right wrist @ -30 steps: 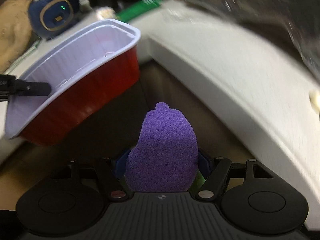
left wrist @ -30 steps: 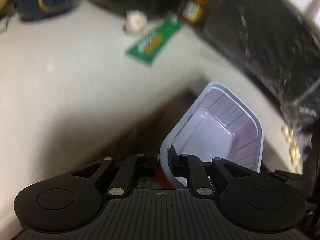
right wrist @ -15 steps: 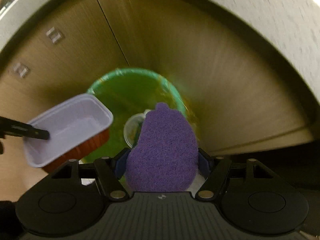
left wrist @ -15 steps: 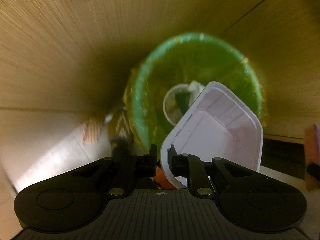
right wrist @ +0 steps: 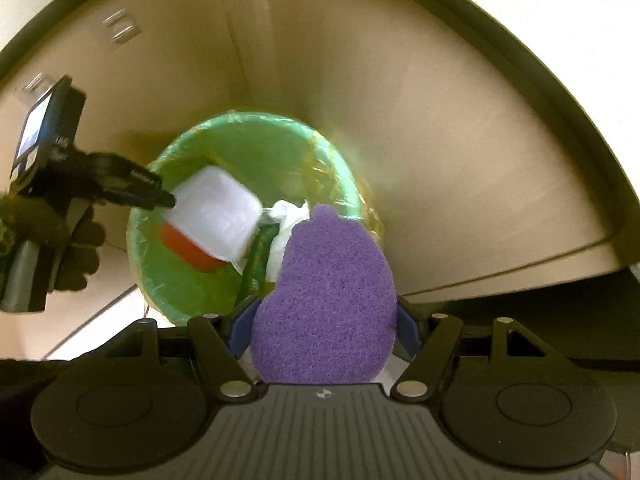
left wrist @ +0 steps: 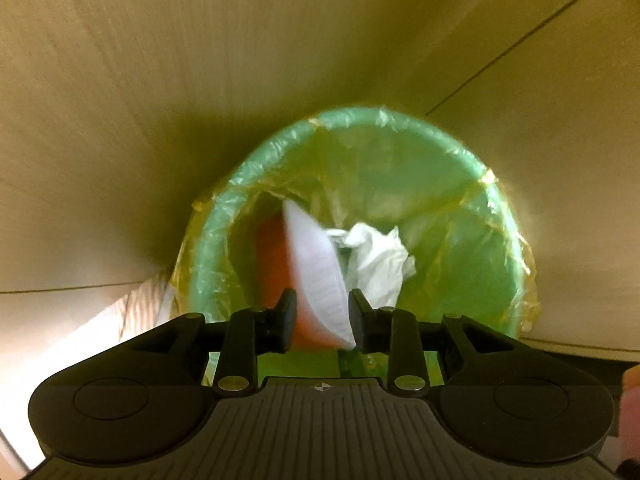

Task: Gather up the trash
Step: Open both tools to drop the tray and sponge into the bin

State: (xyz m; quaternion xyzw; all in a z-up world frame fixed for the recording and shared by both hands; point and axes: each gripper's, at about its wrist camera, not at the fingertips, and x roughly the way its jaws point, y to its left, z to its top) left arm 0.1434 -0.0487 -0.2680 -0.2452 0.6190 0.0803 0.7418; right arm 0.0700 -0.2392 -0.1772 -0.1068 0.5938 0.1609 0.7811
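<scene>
A round green bin lined with a thin plastic bag [left wrist: 460, 184] stands on the floor below both grippers; it also shows in the right wrist view [right wrist: 256, 148]. My left gripper [left wrist: 322, 320] is open above it, and the red tray with a white inside [left wrist: 312, 264] is blurred and dropping out from between its fingers into the bin; the right wrist view shows the tray [right wrist: 212, 216] just off the left gripper's tip [right wrist: 160, 198]. My right gripper [right wrist: 324, 320] is shut on a purple sponge [right wrist: 324, 300] over the bin's near rim.
Crumpled white paper [left wrist: 380, 256] and a green wrapper [right wrist: 256, 264] lie in the bin. Beige cabinet fronts [right wrist: 400, 120] rise behind the bin under a white countertop edge [right wrist: 540, 60]. Pale floor [left wrist: 60, 340] lies to the left.
Both grippers swung from the countertop down over the bin. My left gripper has opened, and the tray has tipped on edge and is falling into the bin. The sponge stays held.
</scene>
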